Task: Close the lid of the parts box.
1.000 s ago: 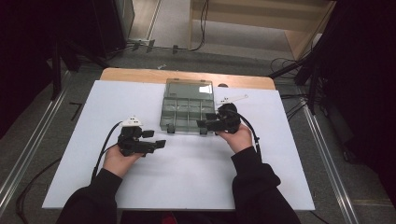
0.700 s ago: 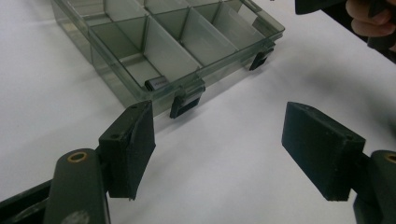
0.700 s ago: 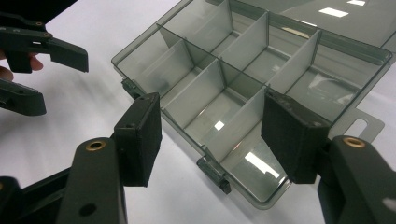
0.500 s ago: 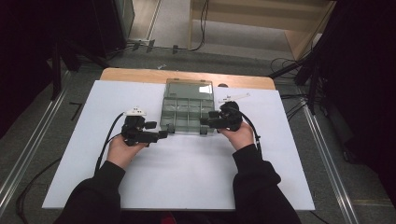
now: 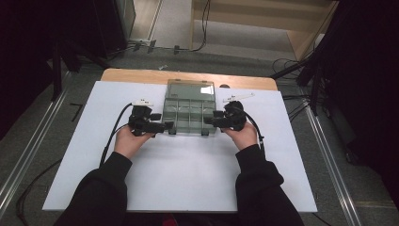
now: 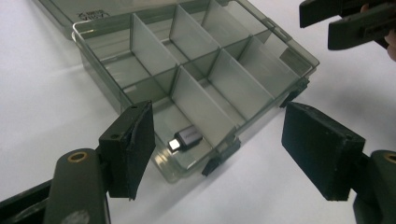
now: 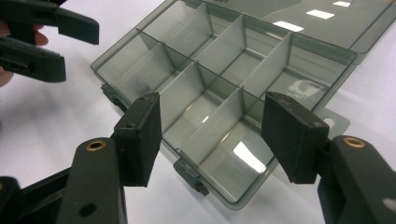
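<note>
- The left gripper [image 5: 165, 126] sits at the left front corner of the compartment box [image 5: 189, 111], its jaws wide apart with nothing between the pads.
- In the left gripper view, the left gripper [image 6: 219, 149] frames the near corner of the box [image 6: 187, 84]; one black jaw stands beside the box's outer wall, the other is off over the white sheet, and I can't tell whether either touches the plastic.
- A small metal USB adapter [image 6: 183, 138] lies in the corner compartment nearest that gripper, flat on the floor of the cell, close to the divider.
- The right gripper [image 5: 212, 123] is at the box's right front corner, also wide open and holding nothing.
- In the right gripper view, the right gripper [image 7: 212, 133] straddles the front edge of the box [image 7: 224, 84], with a dark latch [image 7: 189, 176] on the rim just below the gap.
- The smoky transparent box is open, its lid [image 5: 191, 89] laid back flat away from the person, dividers splitting it into small cells.
- Both hands come in from the near side, dark sleeves [image 5: 101, 188] resting over the sheet.
- The box stands on a white sheet [image 5: 141, 188] covering the bench, whose wooden edge [image 5: 136, 75] shows at the far side.
</note>
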A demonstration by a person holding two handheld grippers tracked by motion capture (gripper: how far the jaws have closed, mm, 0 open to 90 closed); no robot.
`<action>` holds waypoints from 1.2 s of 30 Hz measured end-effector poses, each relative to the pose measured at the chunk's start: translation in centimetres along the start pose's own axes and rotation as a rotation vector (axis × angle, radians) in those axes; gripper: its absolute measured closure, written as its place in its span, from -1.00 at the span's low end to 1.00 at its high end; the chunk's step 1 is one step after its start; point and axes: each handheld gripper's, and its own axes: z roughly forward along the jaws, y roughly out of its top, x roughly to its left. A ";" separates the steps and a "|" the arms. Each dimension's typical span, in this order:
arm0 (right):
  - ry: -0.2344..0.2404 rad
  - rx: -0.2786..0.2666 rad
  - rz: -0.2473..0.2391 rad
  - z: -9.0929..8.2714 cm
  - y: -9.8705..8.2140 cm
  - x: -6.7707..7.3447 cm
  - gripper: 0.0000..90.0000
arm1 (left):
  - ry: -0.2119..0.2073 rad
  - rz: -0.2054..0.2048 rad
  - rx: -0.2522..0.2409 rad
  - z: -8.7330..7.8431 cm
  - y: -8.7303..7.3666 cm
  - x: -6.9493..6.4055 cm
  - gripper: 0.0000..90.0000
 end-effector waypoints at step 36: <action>-0.076 0.003 0.043 1.3 2.5 -3.4 -0.20 | 0.109 -0.022 -0.012 3.1 3.9 3.4 -0.41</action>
